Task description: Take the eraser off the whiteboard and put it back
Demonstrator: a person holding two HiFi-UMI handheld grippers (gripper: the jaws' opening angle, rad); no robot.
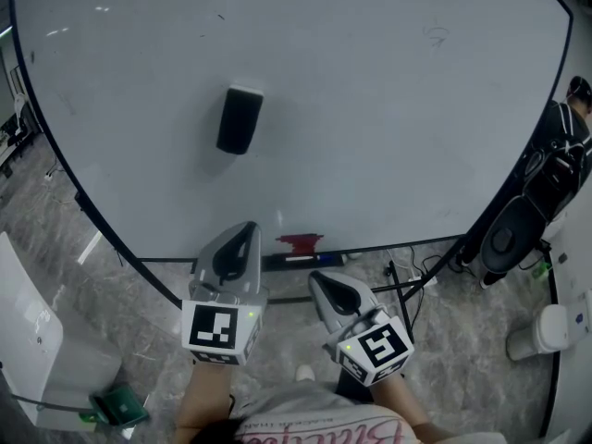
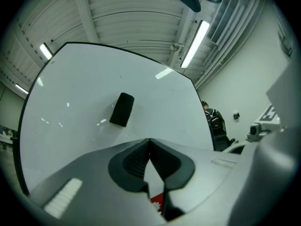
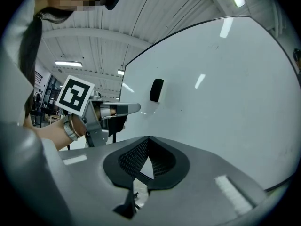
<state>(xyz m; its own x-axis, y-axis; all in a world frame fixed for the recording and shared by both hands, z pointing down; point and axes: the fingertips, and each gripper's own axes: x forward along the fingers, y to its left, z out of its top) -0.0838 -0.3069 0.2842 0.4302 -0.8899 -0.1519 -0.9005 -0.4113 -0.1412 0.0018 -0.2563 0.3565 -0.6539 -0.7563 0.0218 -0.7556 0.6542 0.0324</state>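
A black eraser (image 1: pixel 240 120) sticks to the whiteboard (image 1: pixel 388 100), left of its middle and slightly tilted. It also shows in the left gripper view as the eraser (image 2: pixel 122 109) and in the right gripper view as the eraser (image 3: pixel 156 90). My left gripper (image 1: pixel 248 228) hangs well below the eraser, near the board's lower edge, with its jaws shut and nothing between them (image 2: pixel 149 140). The right gripper (image 1: pixel 319 277) is beside it, lower and to the right, jaws closed together and empty (image 3: pixel 148 138). Neither touches the eraser.
A red item (image 1: pixel 300 242) and a marker (image 1: pixel 305 259) lie on the ledge under the board. At the right are a person in black (image 1: pixel 569 109), a black chair (image 1: pixel 509 234) and a white bin (image 1: pixel 541 331). A green object (image 1: pixel 118 405) lies on the floor at lower left.
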